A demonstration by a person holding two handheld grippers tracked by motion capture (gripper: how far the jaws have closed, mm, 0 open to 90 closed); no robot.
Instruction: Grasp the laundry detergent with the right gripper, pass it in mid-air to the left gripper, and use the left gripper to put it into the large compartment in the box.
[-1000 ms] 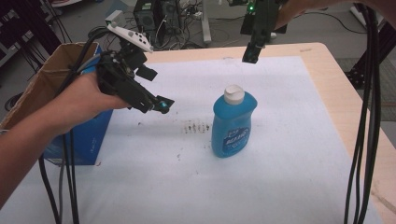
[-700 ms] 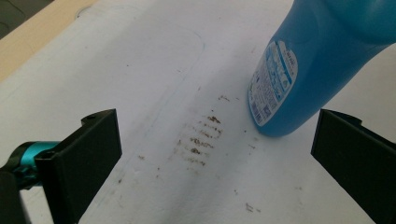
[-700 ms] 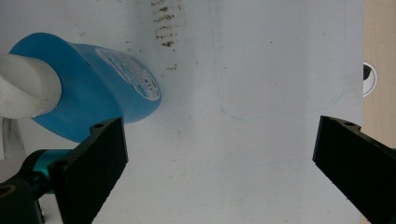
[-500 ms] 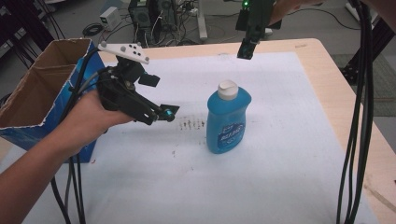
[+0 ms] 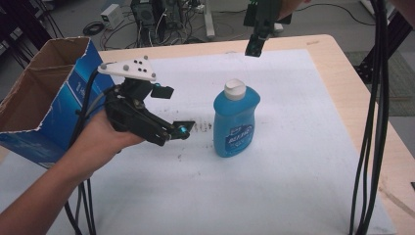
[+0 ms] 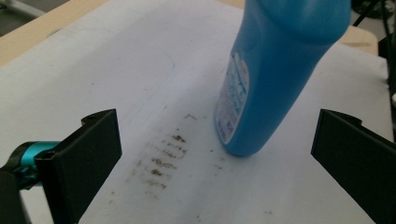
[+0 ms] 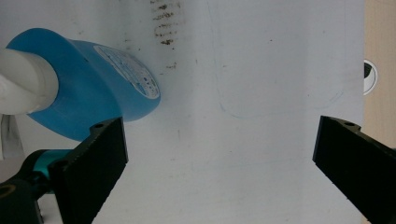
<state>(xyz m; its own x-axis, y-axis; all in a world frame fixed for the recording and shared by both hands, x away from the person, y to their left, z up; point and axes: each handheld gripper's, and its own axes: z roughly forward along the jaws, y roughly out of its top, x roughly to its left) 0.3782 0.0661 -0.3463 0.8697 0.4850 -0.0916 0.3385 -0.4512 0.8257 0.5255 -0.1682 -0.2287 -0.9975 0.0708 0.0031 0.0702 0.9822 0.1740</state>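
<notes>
Blue bottle [image 5: 235, 122] upright on the white sheet [image 5: 293, 161], left gripper [image 5: 172, 110] near its left, jaws spread wide, right gripper [image 5: 255, 45] raised beyond it, equally agape.

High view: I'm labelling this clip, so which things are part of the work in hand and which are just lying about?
In the job:
- blue bottle, standing upright with a white cap
- left gripper, jaws open, aimed at the bottle
- right gripper, jaws open, held above the table's far side

Lying about:
- cardboard box at the table's left edge
- brown smudges on the white sheet
</notes>
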